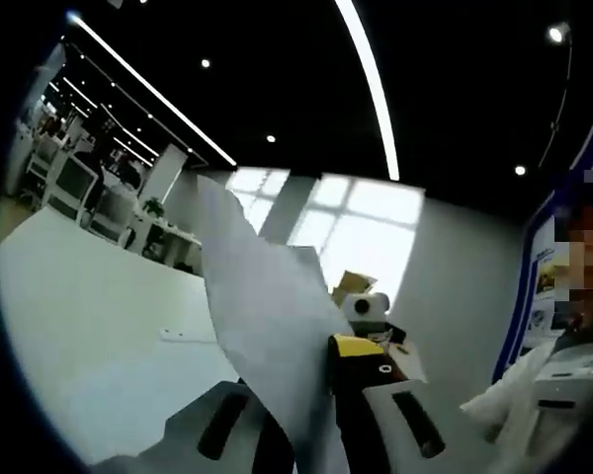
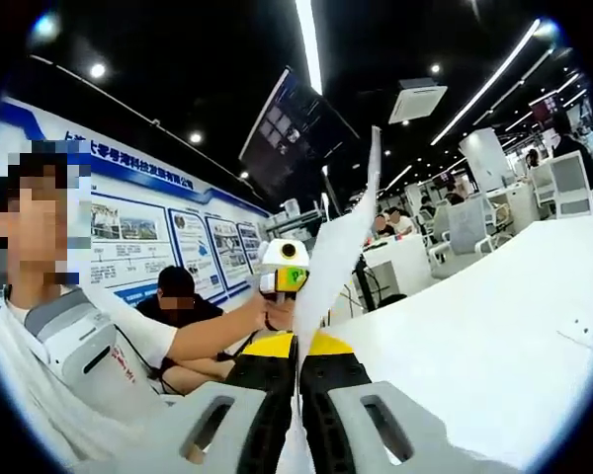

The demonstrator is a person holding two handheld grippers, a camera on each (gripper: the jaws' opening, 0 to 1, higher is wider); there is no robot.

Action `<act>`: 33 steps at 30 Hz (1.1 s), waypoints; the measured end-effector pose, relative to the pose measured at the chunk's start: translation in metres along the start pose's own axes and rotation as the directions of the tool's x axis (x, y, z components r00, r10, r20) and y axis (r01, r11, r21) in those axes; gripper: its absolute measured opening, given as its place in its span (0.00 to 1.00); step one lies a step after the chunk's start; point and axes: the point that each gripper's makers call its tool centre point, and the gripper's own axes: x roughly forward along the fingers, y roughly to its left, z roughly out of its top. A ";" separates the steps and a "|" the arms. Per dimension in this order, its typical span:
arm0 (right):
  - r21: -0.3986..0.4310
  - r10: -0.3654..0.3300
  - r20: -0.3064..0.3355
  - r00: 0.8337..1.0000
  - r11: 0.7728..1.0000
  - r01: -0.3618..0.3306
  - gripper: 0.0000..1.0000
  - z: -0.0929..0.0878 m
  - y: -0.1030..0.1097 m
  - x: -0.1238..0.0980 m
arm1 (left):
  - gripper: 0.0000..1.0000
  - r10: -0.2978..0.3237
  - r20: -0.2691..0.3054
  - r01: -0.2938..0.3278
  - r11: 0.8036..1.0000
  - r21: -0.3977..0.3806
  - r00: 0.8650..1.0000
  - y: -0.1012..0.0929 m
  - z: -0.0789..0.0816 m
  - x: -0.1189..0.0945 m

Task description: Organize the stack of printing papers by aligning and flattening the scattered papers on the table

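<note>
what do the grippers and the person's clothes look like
Each gripper, left and right, has pale grey jaws with dark slots, black inner pads and a yellow-topped black body. The person wears a white short sleeve with small red markings.

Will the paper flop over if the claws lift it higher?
Probably a bit floppy: the paper bends where it rises from the left claw. It looks light, standing edge-on from the right claw. Likely creases easily.

Wall board (image 2: 168, 227) lettering blurred, no text readable
</note>
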 end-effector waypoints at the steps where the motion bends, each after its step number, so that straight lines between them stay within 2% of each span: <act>1: 0.000 -0.004 -0.001 1.000 1.000 0.004 0.00 0.000 -0.001 0.000 | 0.09 -0.003 0.000 0.003 1.000 0.000 1.000 0.000 0.000 0.000; 8: 0.011 -0.027 -0.002 1.000 1.000 0.027 0.00 -0.001 -0.004 0.001 | 0.06 0.007 0.006 -0.007 1.000 0.029 1.000 -0.004 -0.001 0.002; 20: 0.043 -0.064 0.006 0.998 0.997 0.064 0.00 0.000 -0.013 0.003 | 0.06 0.034 0.014 -0.035 0.999 0.014 0.999 -0.008 0.005 -0.001; 31: -0.028 -0.073 0.034 0.997 0.997 0.074 0.00 0.007 -0.009 0.006 | 0.05 0.022 0.032 -0.023 0.999 0.038 0.999 -0.020 0.015 -0.005; 33: -0.060 -0.101 0.060 0.993 0.993 0.104 0.05 0.013 -0.012 0.004 | 0.05 0.025 0.040 -0.026 0.999 0.037 0.999 -0.023 0.016 -0.007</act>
